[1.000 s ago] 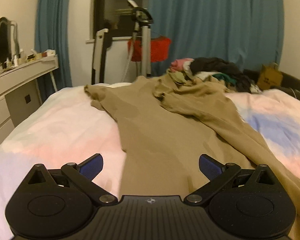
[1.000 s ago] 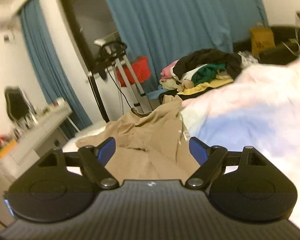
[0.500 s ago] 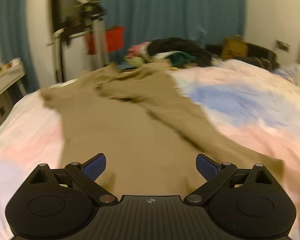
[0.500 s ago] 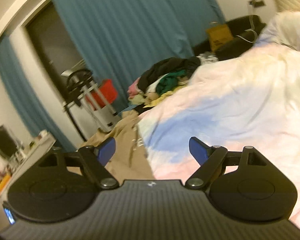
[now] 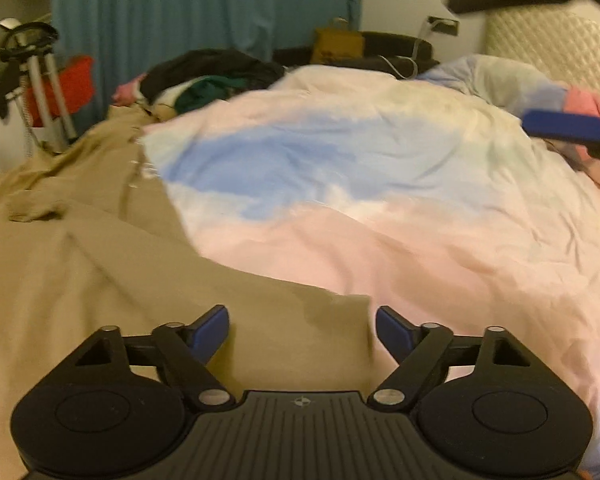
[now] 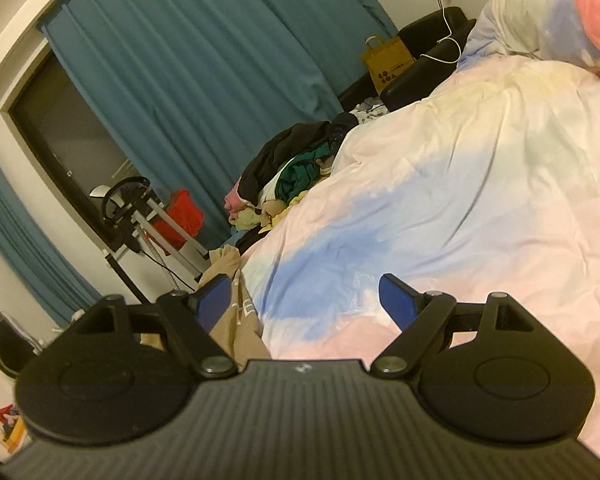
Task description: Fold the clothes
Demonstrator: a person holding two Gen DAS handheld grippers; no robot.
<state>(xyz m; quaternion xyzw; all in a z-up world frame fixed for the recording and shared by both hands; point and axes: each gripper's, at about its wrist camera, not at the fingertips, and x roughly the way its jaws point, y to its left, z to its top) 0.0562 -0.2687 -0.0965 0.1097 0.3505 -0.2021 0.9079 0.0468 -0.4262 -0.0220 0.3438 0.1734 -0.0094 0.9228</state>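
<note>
Bedroom, pastel duvet (image 5: 380, 208) under spread tan garment (image 5: 80, 264); left gripper (image 5: 302, 330), jaws just narrowing but apart over its corner for a grab, right gripper (image 6: 302, 300) apart, empty

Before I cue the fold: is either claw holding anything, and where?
Nothing held. Left claw, jaws just closing, straddles the tan garment's corner, unpinched; right claw open over the duvet.

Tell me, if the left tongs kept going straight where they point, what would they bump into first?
Most likely the tan garment spread on the bed: its near corner lies right ahead of the open left tongs, which have just been closing. Blur makes depth uncertain.
</note>
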